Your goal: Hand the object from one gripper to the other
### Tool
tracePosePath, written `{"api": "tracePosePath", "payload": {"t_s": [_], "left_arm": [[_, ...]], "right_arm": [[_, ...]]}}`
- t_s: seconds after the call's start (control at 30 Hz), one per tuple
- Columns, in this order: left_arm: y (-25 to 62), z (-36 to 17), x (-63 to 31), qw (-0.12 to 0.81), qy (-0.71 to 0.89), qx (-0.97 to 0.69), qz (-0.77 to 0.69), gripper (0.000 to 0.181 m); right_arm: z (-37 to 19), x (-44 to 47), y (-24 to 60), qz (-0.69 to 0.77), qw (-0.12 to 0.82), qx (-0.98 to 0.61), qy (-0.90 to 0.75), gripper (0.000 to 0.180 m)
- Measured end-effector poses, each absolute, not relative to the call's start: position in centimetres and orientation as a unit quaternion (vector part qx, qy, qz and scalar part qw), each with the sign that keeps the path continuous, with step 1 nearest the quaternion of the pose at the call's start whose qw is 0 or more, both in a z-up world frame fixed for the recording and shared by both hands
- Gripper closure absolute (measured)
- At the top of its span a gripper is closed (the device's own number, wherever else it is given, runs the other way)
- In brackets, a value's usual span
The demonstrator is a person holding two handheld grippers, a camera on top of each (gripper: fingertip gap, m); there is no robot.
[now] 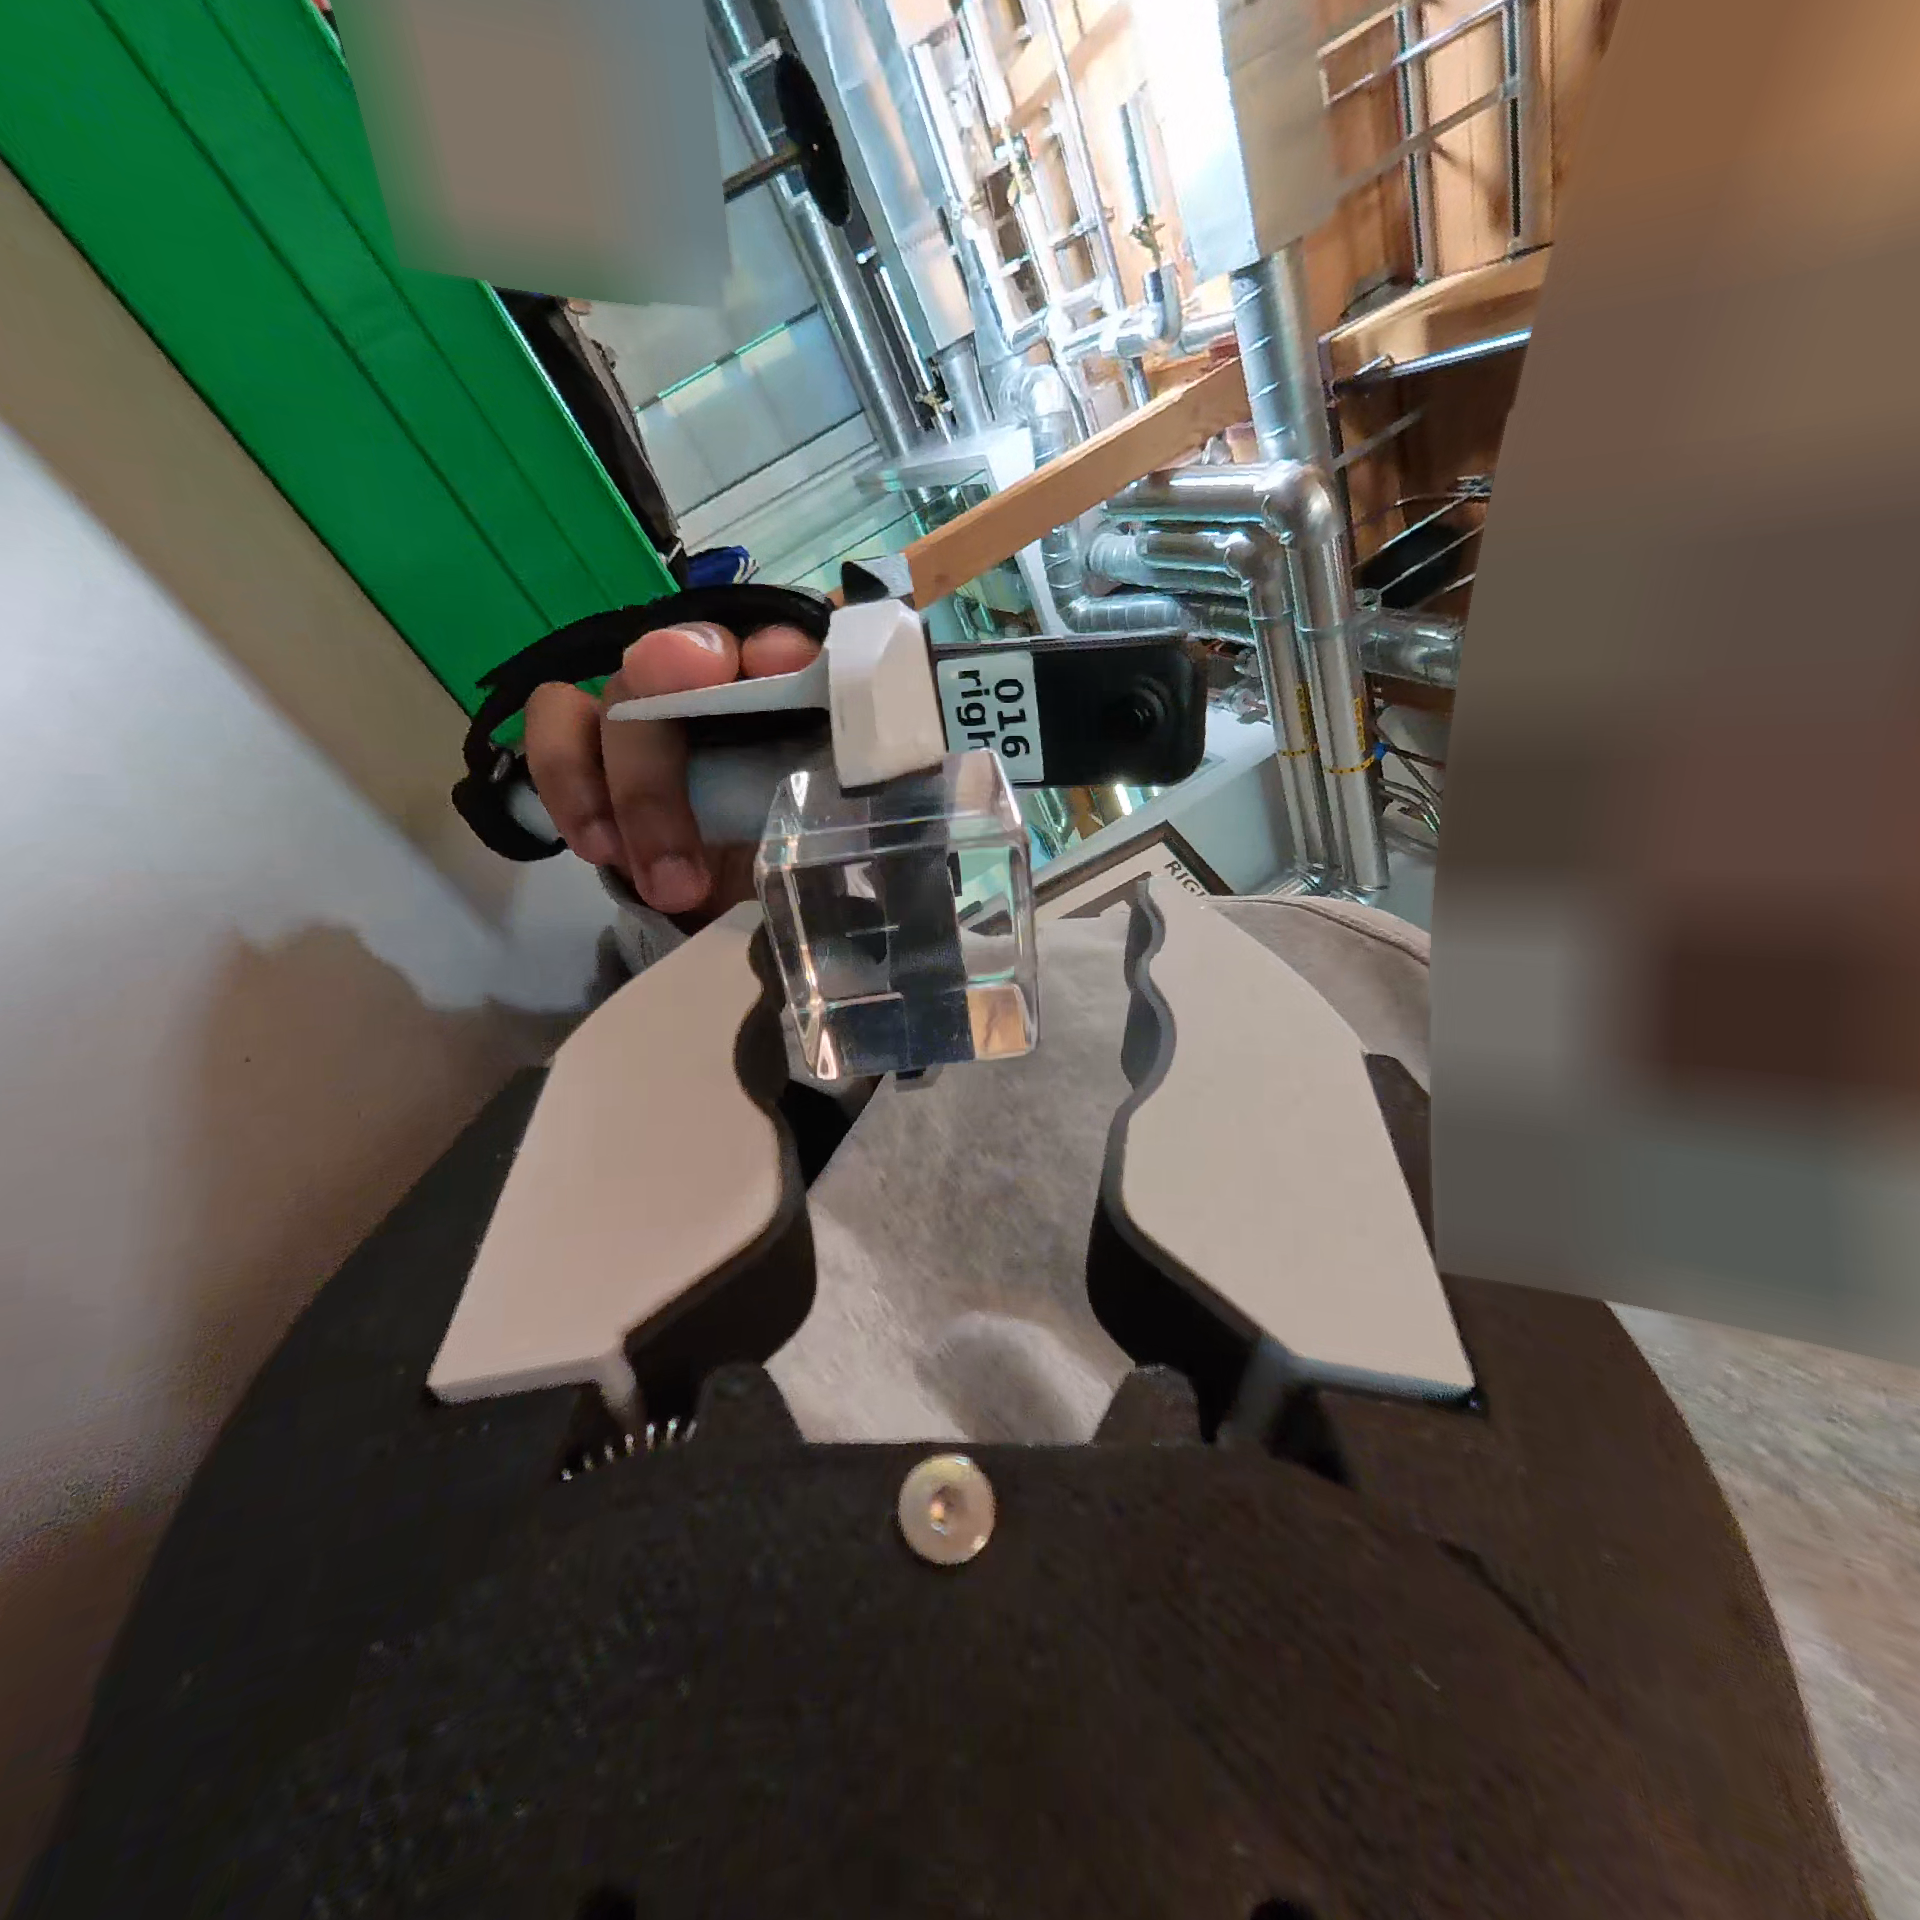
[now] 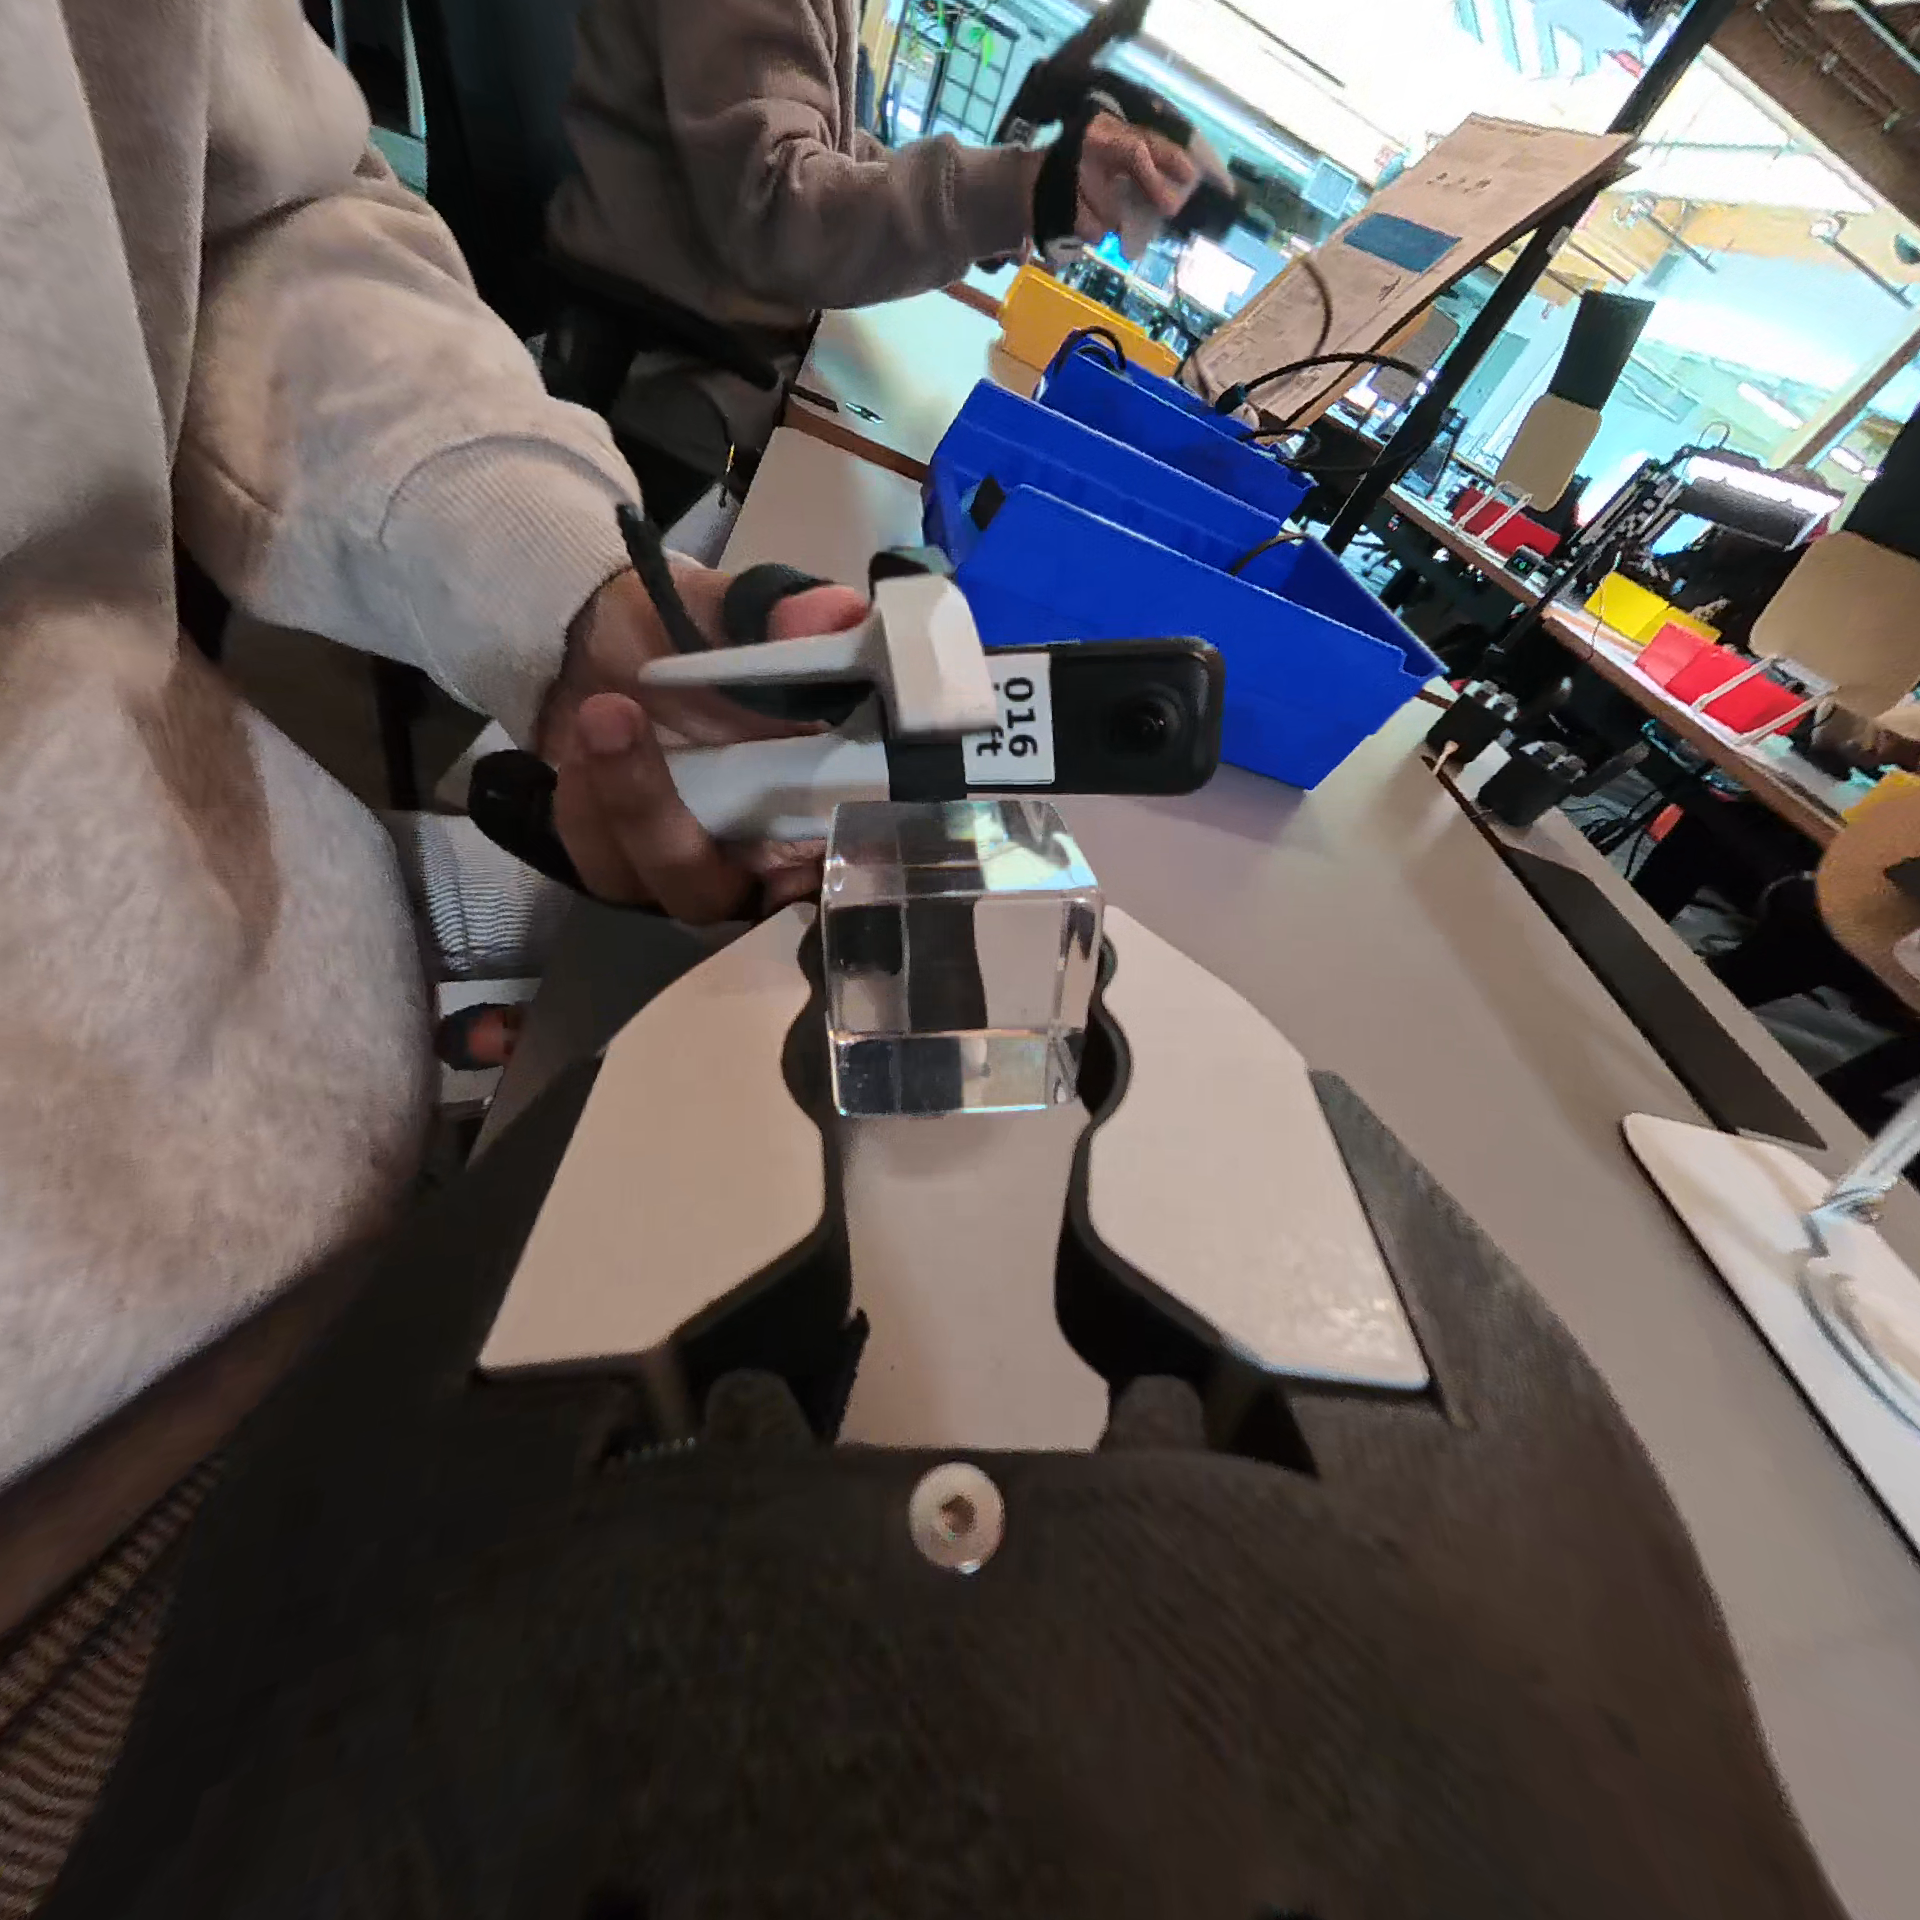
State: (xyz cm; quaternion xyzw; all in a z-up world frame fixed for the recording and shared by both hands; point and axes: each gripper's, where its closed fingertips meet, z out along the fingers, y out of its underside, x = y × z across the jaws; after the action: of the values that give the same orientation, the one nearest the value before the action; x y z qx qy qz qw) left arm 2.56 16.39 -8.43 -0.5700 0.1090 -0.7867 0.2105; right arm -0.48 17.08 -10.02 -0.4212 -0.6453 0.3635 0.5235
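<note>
Cube: I am seeing one clear cube [image 2: 961,956] at frame centre.
Right gripper [image 2: 956,997]: its two fingers are clamping the cube.
Left gripper [image 1: 951,987]: fingers are standing apart around the cube [image 1: 899,935].
Bins: three blue bins [image 2: 1195,613], upper right.

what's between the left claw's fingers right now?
The clear cube, against the left-hand finger in the left wrist view; a gap remains before the other finger. The right claw is shut on that cube in the right wrist view.
</note>
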Motion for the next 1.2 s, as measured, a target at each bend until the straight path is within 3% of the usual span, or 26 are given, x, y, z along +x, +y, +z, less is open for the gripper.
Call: {"api": "tracePosePath", "payload": {"t_s": [0.23,0.5,0.63,0.8,1.2], "left_arm": [[16.0,-9.1,3.1,0.189,0.103,-0.58,-0.786,0.131],[16.2,-9.3,3.1,0.2,0.098,-0.59,-0.776,0.134],[16.7,-9.4,2.9,0.208,0.09,-0.594,-0.772,0.134],[17.6,-9.4,2.0,0.235,0.079,-0.597,-0.763,0.135],[19.5,-9.4,-0.1,0.41,0.187,-0.642,-0.62,0.134]], "right_arm": [[-10.4,-0.7,16.4,0.33,0.533,-0.395,-0.671,0.134],[-10.5,-0.8,16.5,0.316,0.539,-0.396,-0.673,0.134],[-10.6,-1.0,17.1,0.315,0.544,-0.414,-0.658,0.122],[-9.4,-0.6,18.4,0.411,0.52,-0.466,-0.586,0.103],[-6.9,1.1,21.3,0.644,0.392,-0.538,-0.377,0.1]]}}
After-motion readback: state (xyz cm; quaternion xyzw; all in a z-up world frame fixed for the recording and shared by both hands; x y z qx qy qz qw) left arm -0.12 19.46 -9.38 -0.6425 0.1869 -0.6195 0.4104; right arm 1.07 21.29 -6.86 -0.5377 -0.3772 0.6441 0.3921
